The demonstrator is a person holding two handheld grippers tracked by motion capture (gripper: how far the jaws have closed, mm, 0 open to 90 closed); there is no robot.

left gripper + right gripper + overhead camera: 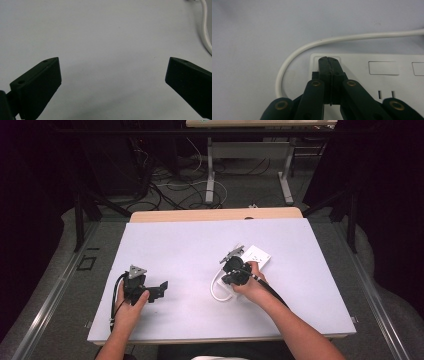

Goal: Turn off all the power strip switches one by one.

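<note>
Strip: white power strip (387,72) right of centre on table (180,250) | right gripper (329,60) jaws pressed together, tips on its near-end button | white cord (294,53) loops beside | left gripper (112,75) spread wide, well left, nothing between.

From my high view, the right gripper (235,270) and the hand (250,285) holding it cover the near end of the white power strip (257,256), so I cannot see its full length. In my right gripper view the power strip (387,82) runs off the right edge, and the closed jaws hide whatever sits under their tips at its corner. The white cable (317,43) leaves at the right edge and passes behind the gripper's linkage at the bottom. In my left gripper view, the cable (206,32) is cut off by the right edge.
</note>
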